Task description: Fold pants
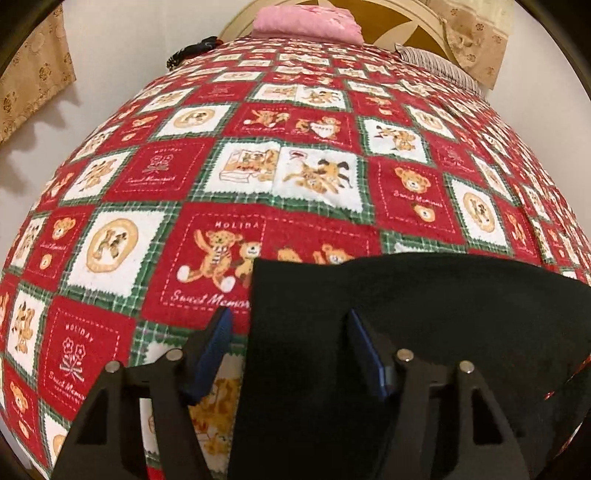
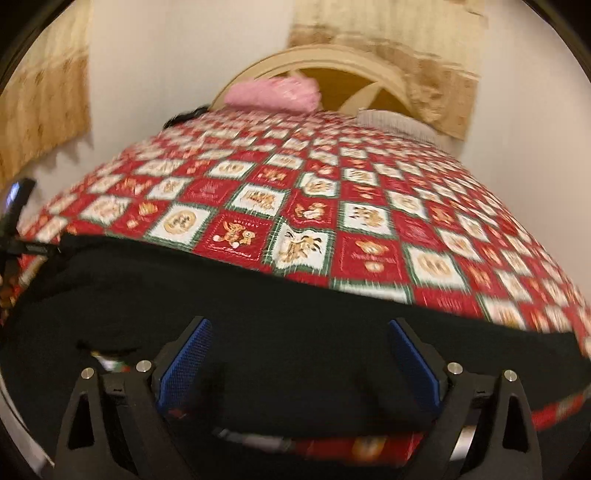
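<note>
While both grippers sit low at the near edge of the bed, neither grips anything: left gripper (image 1: 290,325) jaws are apart, straddling the left edge of the black pants (image 1: 424,314), and right gripper (image 2: 299,332) jaws are wide apart over the middle of the cloth.

Pants lie flat on the teddy-bear quilt (image 1: 295,177) as one dark slab, with a clean straight edge and a square corner at the left. Looks like at least one fold is done, though I can't tell how many layers. Right wrist view is motion-blurred, and a gap shows under the near hem.

Judgement: mid-task. Likely left: another fold to bring it down to a compact stack, then smoothing.

Further back: bare quilt, a pink pillow (image 1: 306,22) at the headboard (image 2: 332,62), a striped one (image 1: 439,64) beside it, curtains on the wall.
</note>
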Demonstrator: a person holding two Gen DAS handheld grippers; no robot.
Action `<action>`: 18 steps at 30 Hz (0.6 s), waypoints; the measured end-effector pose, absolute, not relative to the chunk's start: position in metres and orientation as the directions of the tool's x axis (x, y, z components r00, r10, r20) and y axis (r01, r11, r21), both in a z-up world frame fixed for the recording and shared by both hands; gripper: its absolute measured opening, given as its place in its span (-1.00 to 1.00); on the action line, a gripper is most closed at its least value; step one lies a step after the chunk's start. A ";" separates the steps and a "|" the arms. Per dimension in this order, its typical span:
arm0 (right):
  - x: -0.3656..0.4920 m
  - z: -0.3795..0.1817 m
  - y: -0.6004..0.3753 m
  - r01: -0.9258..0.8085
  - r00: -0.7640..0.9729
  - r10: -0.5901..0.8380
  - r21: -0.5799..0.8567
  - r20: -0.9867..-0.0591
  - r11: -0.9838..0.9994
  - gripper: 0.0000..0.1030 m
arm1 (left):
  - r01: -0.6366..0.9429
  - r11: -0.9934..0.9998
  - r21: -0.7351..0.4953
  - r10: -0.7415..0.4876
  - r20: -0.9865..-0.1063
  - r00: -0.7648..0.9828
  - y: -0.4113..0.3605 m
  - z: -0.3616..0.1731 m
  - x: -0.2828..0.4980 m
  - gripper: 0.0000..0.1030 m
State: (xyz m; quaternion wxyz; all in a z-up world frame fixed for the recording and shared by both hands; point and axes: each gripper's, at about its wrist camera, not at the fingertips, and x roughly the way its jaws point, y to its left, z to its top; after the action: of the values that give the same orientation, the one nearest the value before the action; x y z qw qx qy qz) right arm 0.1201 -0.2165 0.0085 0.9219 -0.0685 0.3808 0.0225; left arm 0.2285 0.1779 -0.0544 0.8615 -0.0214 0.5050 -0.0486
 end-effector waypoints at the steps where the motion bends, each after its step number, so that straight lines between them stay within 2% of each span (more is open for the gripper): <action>1: 0.134 0.005 -0.220 -0.119 0.691 0.002 -0.111 -0.723 0.987 0.87 | 0.065 0.994 -0.089 -0.109 -0.868 0.485 0.178 -0.054 0.231 0.31; 7: 0.201 -0.028 -0.238 -0.234 0.547 0.069 -0.073 -0.835 0.970 0.85 | 0.074 0.991 -0.110 -0.132 -0.867 0.481 0.180 -0.055 0.244 0.41; 11: 0.219 -0.050 -0.234 -0.286 0.469 0.078 -0.068 -0.880 0.956 0.50 | 0.087 0.992 -0.093 -0.124 -0.862 0.491 0.175 -0.056 0.250 0.42; 13: 0.217 -0.050 -0.227 -0.342 0.482 0.092 -0.091 -0.871 0.935 0.13 | 0.097 0.992 -0.077 -0.116 -0.860 0.497 0.171 -0.057 0.252 0.42; 14: 0.214 -0.050 -0.223 -0.374 0.477 0.105 -0.094 -0.872 0.922 -0.28 | 0.099 0.993 -0.069 -0.110 -0.858 0.501 0.170 -0.057 0.253 0.40; 15: 0.213 -0.048 -0.220 -0.395 0.470 0.113 -0.094 -0.875 0.914 -0.60 | 0.107 0.992 -0.067 -0.113 -0.854 0.508 0.168 -0.057 0.254 0.23; 17: 0.206 -0.045 -0.213 -0.413 0.469 0.104 -0.114 -0.877 0.903 -0.81 | 0.117 0.990 -0.077 -0.127 -0.849 0.513 0.166 -0.055 0.252 0.01; 18: 0.202 -0.041 -0.211 -0.415 0.478 0.094 -0.130 -0.873 0.901 -0.91 | 0.125 0.988 -0.095 -0.146 -0.847 0.511 0.166 -0.054 0.253 -0.22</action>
State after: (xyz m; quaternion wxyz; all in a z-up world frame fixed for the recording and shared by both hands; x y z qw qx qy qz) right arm 0.2024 -0.2109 -0.0415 0.8438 -0.1642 0.4881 0.1507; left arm 0.2526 0.1656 -0.0540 0.8691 -0.0107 0.4883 -0.0781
